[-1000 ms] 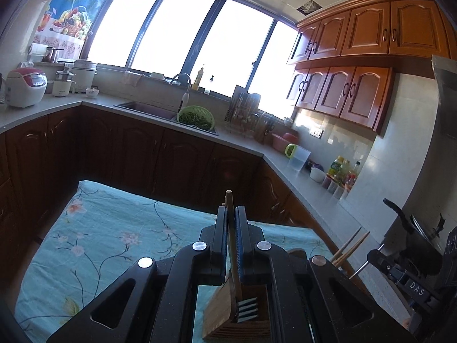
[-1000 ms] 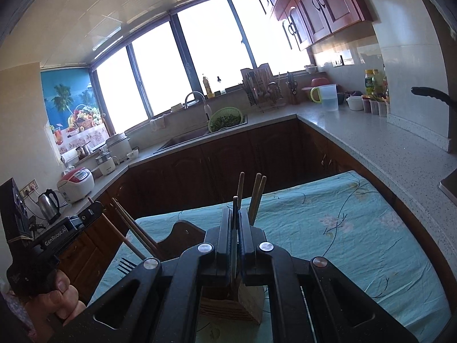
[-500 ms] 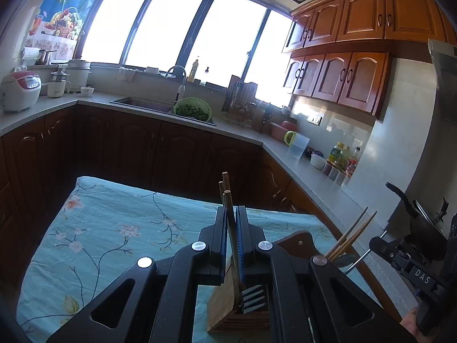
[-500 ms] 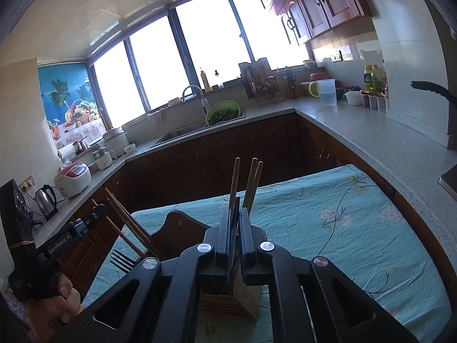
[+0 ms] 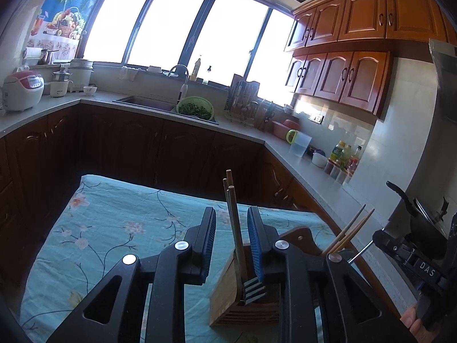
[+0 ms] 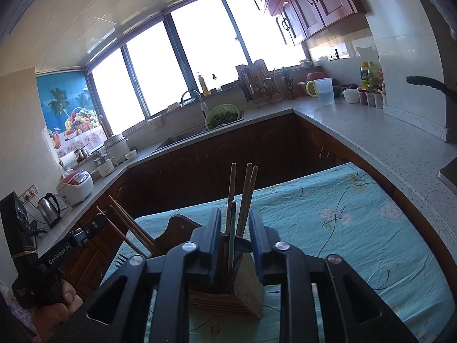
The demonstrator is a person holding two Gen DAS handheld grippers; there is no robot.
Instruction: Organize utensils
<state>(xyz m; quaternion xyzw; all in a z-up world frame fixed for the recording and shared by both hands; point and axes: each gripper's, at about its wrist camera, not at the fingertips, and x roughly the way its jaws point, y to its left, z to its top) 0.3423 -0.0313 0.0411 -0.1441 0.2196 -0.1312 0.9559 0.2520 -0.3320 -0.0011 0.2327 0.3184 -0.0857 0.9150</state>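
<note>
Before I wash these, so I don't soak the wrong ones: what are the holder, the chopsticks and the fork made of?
Holder: looks like pale unfinished wood or bamboo, with visible layers and a matte face. Chopsticks: likely wood or bamboo, plain brown and matte. Fork: probably metal, with grey striped tines; its handle is hidden.
</note>
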